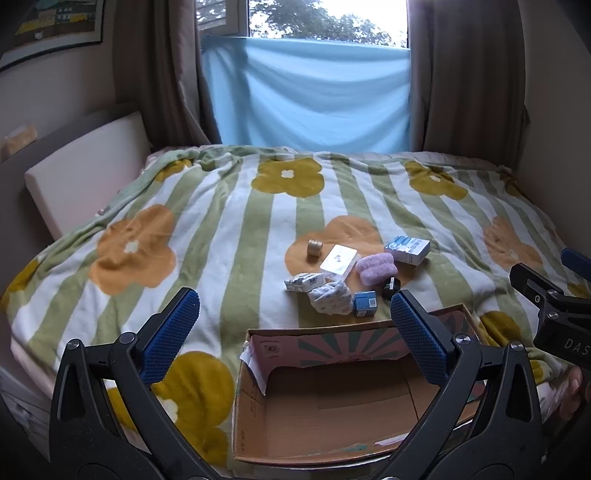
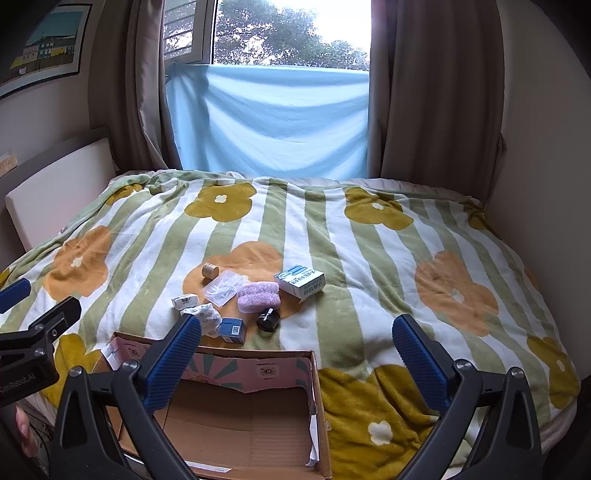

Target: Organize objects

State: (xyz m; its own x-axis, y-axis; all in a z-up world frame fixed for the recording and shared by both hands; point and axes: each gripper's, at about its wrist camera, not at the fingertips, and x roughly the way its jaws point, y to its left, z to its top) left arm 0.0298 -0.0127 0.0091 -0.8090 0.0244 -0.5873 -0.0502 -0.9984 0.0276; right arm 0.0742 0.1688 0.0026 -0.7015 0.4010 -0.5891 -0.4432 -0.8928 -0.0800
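Left wrist view only: the right gripper's black arm at the far right edge, with fingertips of a hand (image 1: 574, 387) below it.
Right wrist view only: the left gripper's arm at the far left edge; print on the big white-and-blue box reads clearer here.
Left gripper (image 1: 295, 332): jaws spread wide, nothing between them, hovering over the near left of the cardboard box.
Right gripper (image 2: 295, 350): jaws spread wide, empty, above the box's right wall and the blanket beside it.
Cardboard box (image 1: 243, 406): open-topped, on the near edge of the bed, pink printed panel on its far inner wall; inside, only a bare cardboard floor shows.
Objects, left to right, all on the blanket just beyond the box: small tan cylinder (image 1: 314, 246); white printed packet (image 1: 303, 282); flat clear plastic case (image 1: 339, 260), its contents too small to tell; crumpled patterned white cloth (image 1: 332, 297); small blue box (image 1: 365, 302), just beside the cloth; fuzzy lilac item (image 1: 376, 268); black round jar (image 1: 390, 287); large white-and-blue box (image 1: 407, 249), farthest right.
Surface: bed under a blanket (image 1: 221, 229) with green and white stripes and orange and mustard flowers.
Room: white headboard panel (image 1: 85, 170) at left, framed picture (image 1: 48, 26) on the wall above, brown curtains (image 1: 469, 74) flanking a window whose lower part is covered by a light blue sheet (image 1: 310, 96); trees outside.
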